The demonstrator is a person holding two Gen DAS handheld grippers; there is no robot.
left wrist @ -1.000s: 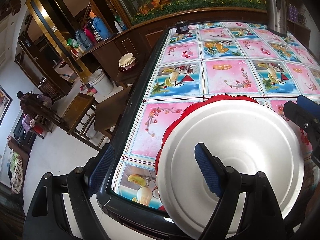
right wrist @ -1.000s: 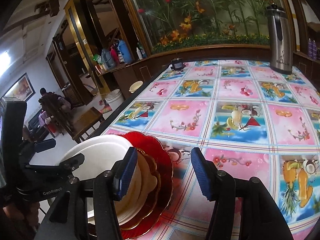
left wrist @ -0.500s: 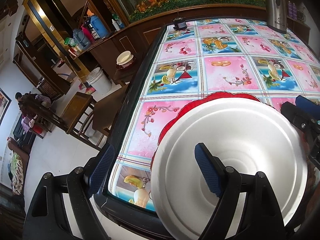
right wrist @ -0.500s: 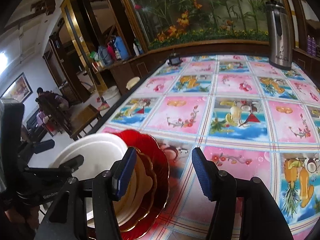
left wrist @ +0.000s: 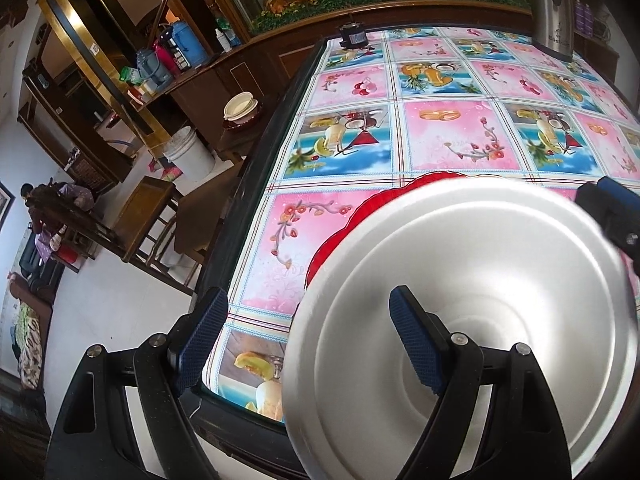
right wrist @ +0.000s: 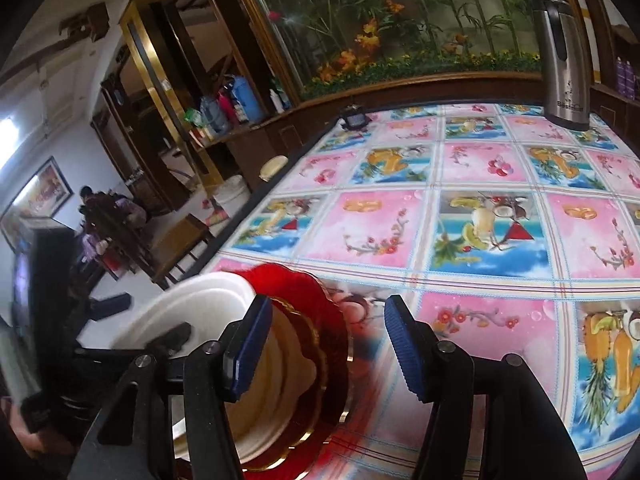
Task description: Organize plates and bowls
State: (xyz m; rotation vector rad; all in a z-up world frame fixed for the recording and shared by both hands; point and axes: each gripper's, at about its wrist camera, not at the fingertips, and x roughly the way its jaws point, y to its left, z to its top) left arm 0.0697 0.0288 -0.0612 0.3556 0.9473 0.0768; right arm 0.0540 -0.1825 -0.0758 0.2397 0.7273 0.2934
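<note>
A white plate [left wrist: 480, 280] lies tilted on top of a stack at the table's near left corner and overhangs the edge. Under it are a red scalloped plate [left wrist: 360, 208], a gold-rimmed dark plate [right wrist: 332, 360] and a cream scalloped dish [right wrist: 288, 364]. My left gripper [left wrist: 308, 300] is open. One of its fingers [left wrist: 416, 344] lies over the white plate [right wrist: 200, 304] and the other hangs off the table. My right gripper [right wrist: 328, 308] is open over the red plate's [right wrist: 304, 292] right rim, clamping nothing.
The table carries a pink and blue fruit-print cloth [right wrist: 480, 240]. A steel thermos jug [right wrist: 564, 60] stands at the far right and a small black object [left wrist: 352, 36] at the far left corner. Wooden stools [left wrist: 148, 208] and a white bucket [left wrist: 188, 156] stand left of the table's edge [left wrist: 248, 208].
In the left wrist view the white plate has grown and slid toward the near left, further over the table's edge. Both grippers' jaws look as they did.
</note>
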